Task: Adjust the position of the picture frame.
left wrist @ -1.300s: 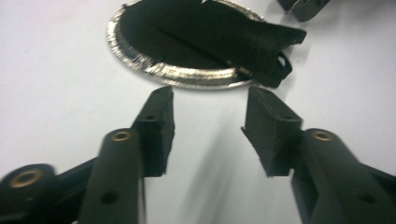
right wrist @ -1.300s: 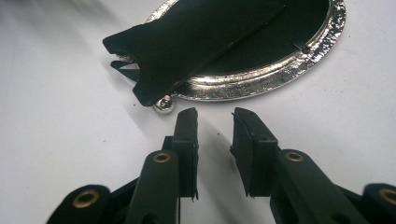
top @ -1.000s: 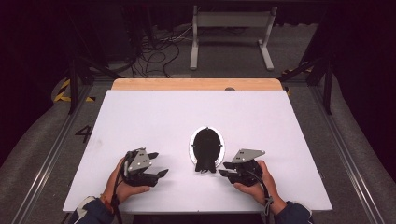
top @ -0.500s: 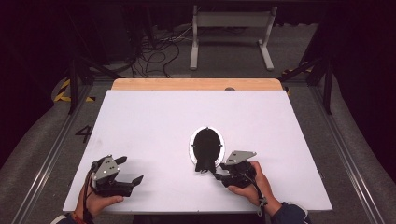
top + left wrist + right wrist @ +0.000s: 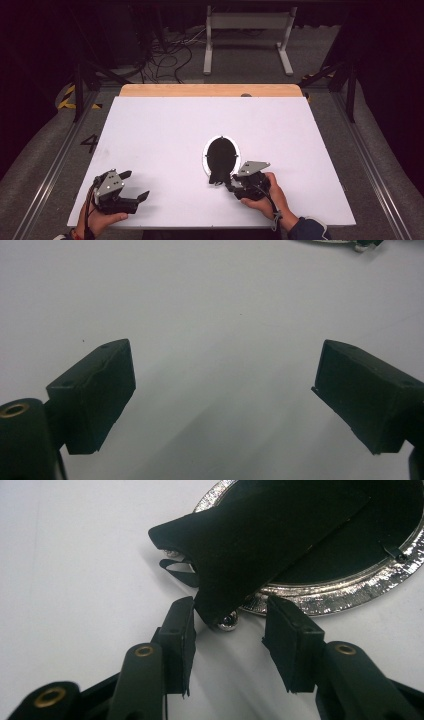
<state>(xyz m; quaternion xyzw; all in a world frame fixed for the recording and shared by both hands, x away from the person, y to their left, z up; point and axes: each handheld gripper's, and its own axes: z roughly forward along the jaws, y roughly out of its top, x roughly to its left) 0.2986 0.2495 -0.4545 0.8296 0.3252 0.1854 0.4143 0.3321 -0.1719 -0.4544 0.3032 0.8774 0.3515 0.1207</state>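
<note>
An oval picture frame (image 5: 221, 156) lies face down on the white table (image 5: 165, 130), black back up, with a silver rim (image 5: 320, 602). Its black back stand (image 5: 260, 545) points toward my right gripper (image 5: 227, 184). In the right gripper view, the right gripper (image 5: 230, 615) is open, and the stand's tip and a small silver ball foot (image 5: 227, 621) sit between its jaws, untouched. My left gripper (image 5: 136, 184) rests at the front left of the table, far from the frame. Its jaws stand wide open over bare table in the left gripper view (image 5: 225, 385).
A wooden strip (image 5: 210, 90) borders the table's far edge. Beyond it are a white metal stand (image 5: 247, 30) and loose cables (image 5: 170, 50) on the floor. Metal rails (image 5: 55, 165) run along both sides of the table.
My left gripper has moved left and back toward the front left corner. My right gripper has edged left, closer to the frame's lower end.
</note>
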